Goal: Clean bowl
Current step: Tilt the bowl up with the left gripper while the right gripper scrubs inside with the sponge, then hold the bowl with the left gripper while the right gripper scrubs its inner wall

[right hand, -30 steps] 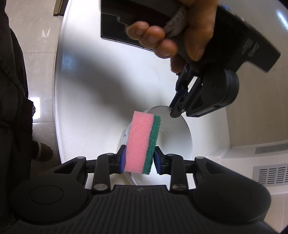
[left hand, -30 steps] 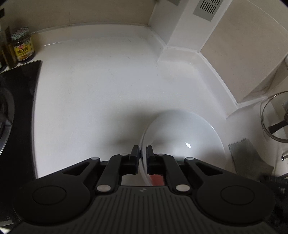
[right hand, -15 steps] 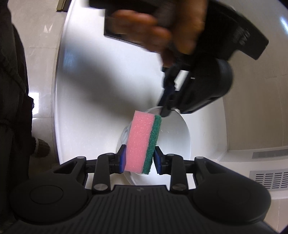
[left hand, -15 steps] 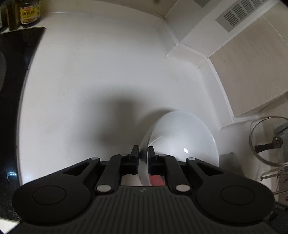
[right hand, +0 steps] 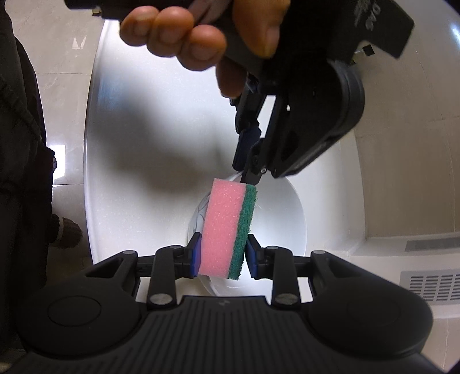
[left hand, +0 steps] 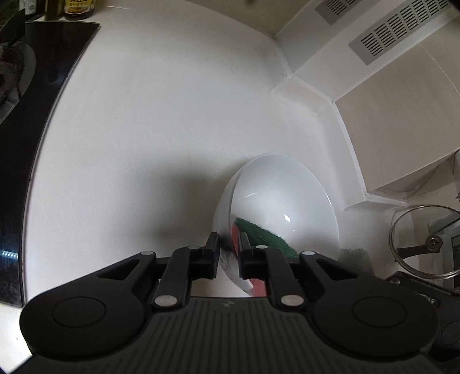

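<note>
A white bowl [left hand: 281, 207] stands tilted on the white counter [left hand: 143, 129], its opening facing right in the left wrist view. My left gripper [left hand: 230, 247] straddles the near rim. Its jaws are opening, and a gap shows on each side of the rim. My right gripper [right hand: 221, 253] is shut on a pink and green sponge [right hand: 227, 227] held upright over the bowl [right hand: 284, 218]. The sponge's green side [left hand: 261, 233] shows inside the bowl. In the right wrist view, a hand [right hand: 187, 37] holds the left gripper [right hand: 247, 175], whose tips sit at the bowl's far rim.
A black cooktop [left hand: 28, 115] borders the counter on the left, with bottles [left hand: 77, 5] behind it. A glass pot lid [left hand: 425, 238] and a grey cloth [left hand: 353, 256] lie right of the bowl. A vented wall panel [left hand: 402, 26] closes the corner. A person's dark clothing [right hand: 17, 143] is beside the counter edge.
The left gripper has rolled and come lower, and its jaws stand wider around the bowl rim. The sponge's green side now shows inside the bowl. The right gripper has barely moved.
</note>
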A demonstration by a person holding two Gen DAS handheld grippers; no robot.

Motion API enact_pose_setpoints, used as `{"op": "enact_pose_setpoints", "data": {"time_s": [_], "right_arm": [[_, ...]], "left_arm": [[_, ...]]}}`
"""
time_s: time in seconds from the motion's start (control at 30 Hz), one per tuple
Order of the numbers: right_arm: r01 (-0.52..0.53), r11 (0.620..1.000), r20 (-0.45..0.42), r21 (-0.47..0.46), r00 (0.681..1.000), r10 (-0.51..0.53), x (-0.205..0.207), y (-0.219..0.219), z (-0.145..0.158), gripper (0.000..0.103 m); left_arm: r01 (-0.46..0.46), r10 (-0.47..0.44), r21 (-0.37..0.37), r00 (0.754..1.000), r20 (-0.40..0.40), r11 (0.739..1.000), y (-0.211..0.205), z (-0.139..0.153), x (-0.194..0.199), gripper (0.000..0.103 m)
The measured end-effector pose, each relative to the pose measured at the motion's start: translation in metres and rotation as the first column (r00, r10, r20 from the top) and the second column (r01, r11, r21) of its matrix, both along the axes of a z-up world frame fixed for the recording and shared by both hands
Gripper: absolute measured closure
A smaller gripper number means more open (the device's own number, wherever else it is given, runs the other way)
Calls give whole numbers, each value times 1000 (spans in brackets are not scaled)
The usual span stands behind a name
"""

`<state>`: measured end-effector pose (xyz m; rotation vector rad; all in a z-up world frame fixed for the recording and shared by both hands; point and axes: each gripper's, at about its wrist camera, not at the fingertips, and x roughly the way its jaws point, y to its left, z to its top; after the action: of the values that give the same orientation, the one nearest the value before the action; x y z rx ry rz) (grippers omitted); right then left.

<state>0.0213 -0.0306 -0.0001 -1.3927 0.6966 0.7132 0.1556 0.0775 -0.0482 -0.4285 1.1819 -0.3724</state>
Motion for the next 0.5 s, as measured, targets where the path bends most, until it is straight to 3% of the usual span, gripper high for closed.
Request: {"op": "enact_pose_setpoints", "data": {"time_s": [0.17, 0.4, 0.5], "right_arm": [[-32, 999, 0, -6, 999, 32, 3, 2, 2, 76], [-56, 998, -14, -16, 998, 55, 12, -2, -1, 76], [-65, 998, -13, -13, 998, 65, 11, 11, -20, 76]], "left_arm": [[39, -42, 71, 999, 35, 997, -3, 13, 21, 97], [-85, 86, -17, 996, 26, 996, 7, 14, 3, 97], [-100, 101, -36, 995, 5, 994, 3, 9, -17, 96]]}}
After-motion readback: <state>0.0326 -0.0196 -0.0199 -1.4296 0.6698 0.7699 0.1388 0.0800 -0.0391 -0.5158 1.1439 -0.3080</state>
